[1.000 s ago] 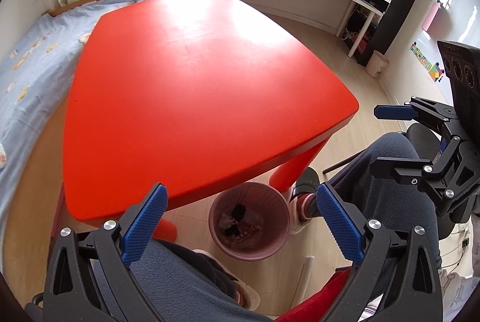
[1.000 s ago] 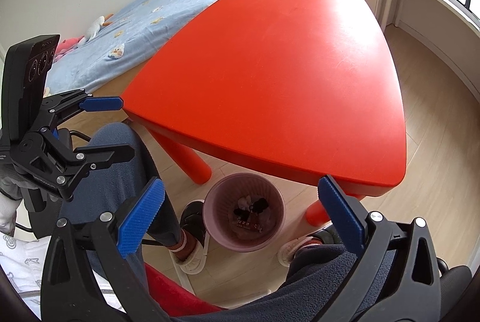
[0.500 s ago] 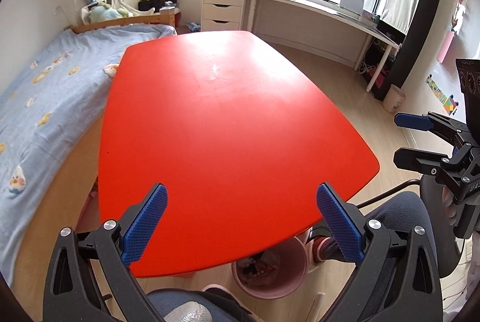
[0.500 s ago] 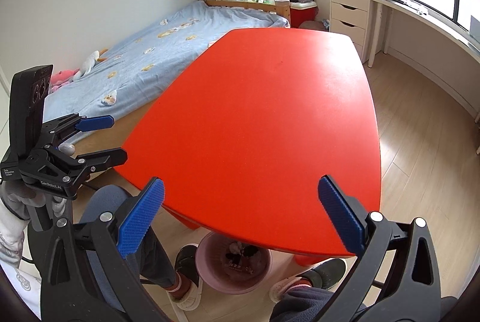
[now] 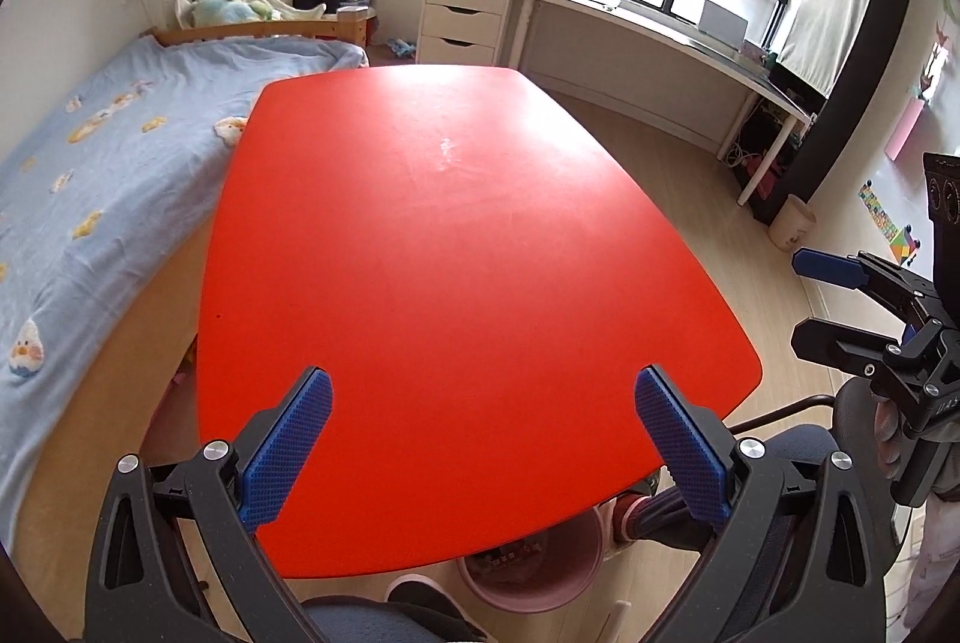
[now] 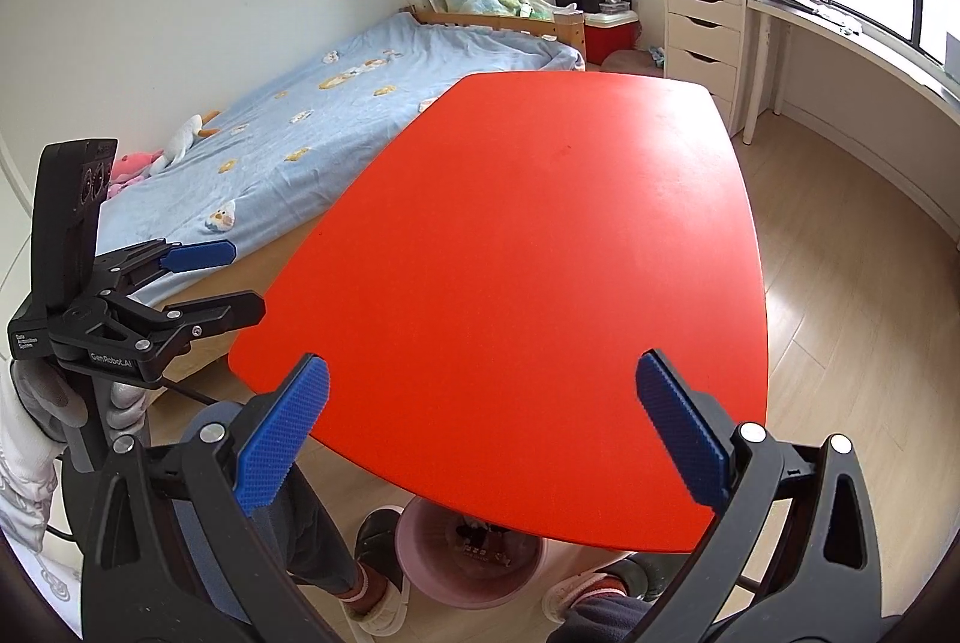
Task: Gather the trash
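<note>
trash bin — one, seemingly part-filled

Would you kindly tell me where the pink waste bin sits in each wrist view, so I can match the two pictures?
Left wrist view: the pink waste bin is at bottom centre-right, half hidden under the near edge of the red table.
Right wrist view: the pink waste bin is at bottom centre, again tucked under the table's near edge.
Shared landmark: the white drawer unit beyond the table's far end.
</note>
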`<state>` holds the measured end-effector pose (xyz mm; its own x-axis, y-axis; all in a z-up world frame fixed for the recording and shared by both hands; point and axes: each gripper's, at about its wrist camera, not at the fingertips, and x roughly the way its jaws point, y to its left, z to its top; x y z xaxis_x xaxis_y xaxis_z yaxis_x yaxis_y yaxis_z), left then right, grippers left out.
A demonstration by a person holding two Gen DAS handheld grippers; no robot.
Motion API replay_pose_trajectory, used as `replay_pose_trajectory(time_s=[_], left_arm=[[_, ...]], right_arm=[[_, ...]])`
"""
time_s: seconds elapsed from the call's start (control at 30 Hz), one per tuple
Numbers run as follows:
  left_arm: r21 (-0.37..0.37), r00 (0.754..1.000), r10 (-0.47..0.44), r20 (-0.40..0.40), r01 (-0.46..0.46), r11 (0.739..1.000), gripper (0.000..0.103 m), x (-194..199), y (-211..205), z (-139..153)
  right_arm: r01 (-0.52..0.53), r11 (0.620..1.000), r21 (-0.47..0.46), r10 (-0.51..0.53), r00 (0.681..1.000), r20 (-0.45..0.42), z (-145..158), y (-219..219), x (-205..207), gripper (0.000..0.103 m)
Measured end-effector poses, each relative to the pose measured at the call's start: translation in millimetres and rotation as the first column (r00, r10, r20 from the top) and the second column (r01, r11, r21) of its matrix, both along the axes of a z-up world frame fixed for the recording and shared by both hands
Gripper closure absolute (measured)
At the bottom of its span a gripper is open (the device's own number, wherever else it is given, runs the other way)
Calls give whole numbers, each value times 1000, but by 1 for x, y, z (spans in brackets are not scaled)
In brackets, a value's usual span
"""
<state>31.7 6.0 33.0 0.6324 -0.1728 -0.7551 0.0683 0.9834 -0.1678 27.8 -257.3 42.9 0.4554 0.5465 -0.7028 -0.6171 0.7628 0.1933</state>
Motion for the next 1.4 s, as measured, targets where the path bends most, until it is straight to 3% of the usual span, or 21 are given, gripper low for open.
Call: replay_pose_trajectory(time_s=[1.4], left_arm=[[-6,1000,5,12,-5,1000,6,-3,0,-3]], right_arm=[[31,997,-70,-29,999,22,-8,6,11,3]])
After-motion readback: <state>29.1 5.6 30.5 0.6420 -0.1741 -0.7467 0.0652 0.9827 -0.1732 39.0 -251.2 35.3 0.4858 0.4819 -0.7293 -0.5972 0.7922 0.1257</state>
